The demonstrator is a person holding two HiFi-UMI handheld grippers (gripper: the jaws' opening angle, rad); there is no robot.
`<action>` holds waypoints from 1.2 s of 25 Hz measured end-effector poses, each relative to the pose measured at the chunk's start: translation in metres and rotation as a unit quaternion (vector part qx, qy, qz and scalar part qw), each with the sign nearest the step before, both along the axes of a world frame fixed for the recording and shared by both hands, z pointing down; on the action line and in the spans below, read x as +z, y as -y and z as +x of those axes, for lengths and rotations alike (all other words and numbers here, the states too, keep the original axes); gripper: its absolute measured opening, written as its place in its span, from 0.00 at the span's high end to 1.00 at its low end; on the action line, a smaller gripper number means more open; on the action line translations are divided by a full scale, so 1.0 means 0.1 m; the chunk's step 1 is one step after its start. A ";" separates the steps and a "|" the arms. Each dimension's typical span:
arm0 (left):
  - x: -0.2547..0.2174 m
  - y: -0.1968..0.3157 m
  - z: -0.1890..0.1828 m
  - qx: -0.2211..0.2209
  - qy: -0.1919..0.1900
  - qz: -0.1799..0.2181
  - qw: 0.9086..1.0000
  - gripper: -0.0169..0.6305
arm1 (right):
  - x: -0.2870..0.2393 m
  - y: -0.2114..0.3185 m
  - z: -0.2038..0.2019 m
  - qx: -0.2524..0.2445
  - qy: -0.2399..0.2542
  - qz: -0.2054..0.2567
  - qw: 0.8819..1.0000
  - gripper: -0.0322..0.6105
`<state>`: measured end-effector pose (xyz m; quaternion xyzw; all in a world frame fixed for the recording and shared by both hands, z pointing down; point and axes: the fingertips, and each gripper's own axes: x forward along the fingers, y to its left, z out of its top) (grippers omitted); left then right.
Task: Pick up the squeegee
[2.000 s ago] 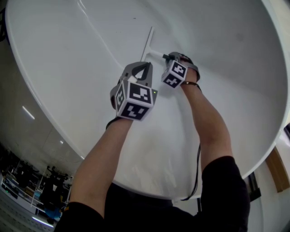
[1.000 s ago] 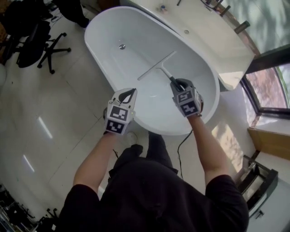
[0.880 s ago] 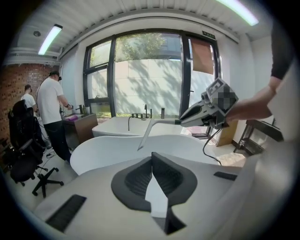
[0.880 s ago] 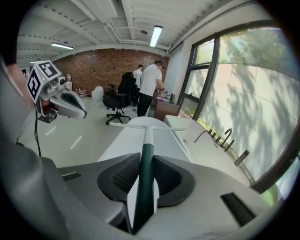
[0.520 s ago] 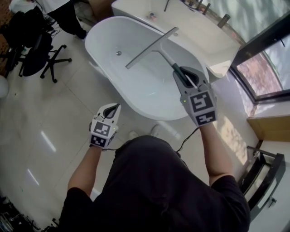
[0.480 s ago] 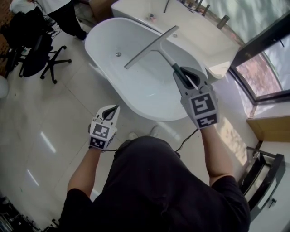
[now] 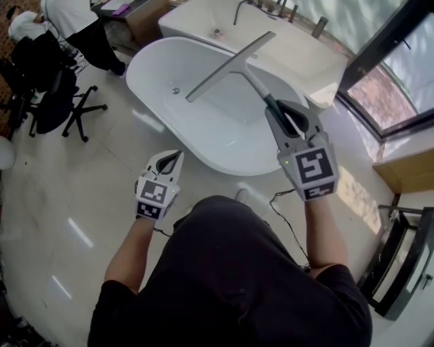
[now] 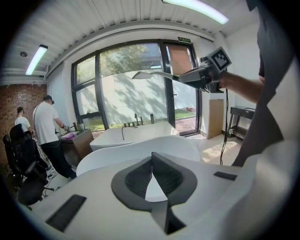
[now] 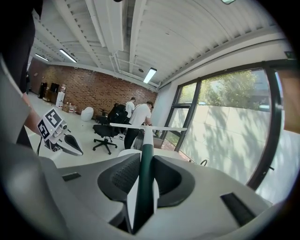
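The squeegee (image 7: 239, 65) has a long pale blade and a dark green handle. My right gripper (image 7: 279, 108) is shut on that handle and holds it in the air over the white bathtub (image 7: 150, 62), blade pointing away. In the right gripper view the handle (image 9: 146, 161) runs between the jaws out to the blade (image 9: 148, 127). My left gripper (image 7: 176, 156) hangs lower at the left over the floor, shut with nothing in it. The left gripper view has its jaws (image 8: 151, 157) meeting at the tips, with the right gripper (image 8: 202, 75) and the squeegee (image 8: 154, 75) up at the right.
Behind the oval tub is a second white tub surround with taps (image 7: 285, 47). Office chairs (image 7: 51, 88) and a person (image 7: 74, 17) are at the far left. Windows (image 7: 393, 74) line the right side, a black rack (image 7: 400, 271) stands at lower right, and a cable (image 7: 285, 217) trails on the tiled floor.
The right gripper has lifted the squeegee out of the tub and higher. The left gripper has drawn back from the tub toward the body, and the view has pulled away from the tub.
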<state>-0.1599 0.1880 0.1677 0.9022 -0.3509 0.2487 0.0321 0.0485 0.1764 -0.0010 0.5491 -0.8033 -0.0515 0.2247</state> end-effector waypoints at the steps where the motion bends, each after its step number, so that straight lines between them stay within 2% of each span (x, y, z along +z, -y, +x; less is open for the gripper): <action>1: -0.03 0.01 -0.02 0.000 -0.003 0.003 1.000 0.97 | 0.04 -0.03 -0.03 0.003 0.001 -0.003 1.000 0.79; 7: -0.03 -0.06 0.00 0.006 -0.010 0.007 1.000 0.97 | 0.25 -0.20 -0.08 0.012 0.006 -0.016 1.000 0.79; 30: -0.06 -0.14 0.00 -0.006 -0.019 0.009 1.000 0.97 | 0.16 -0.24 -0.09 0.008 0.003 -0.005 1.000 0.80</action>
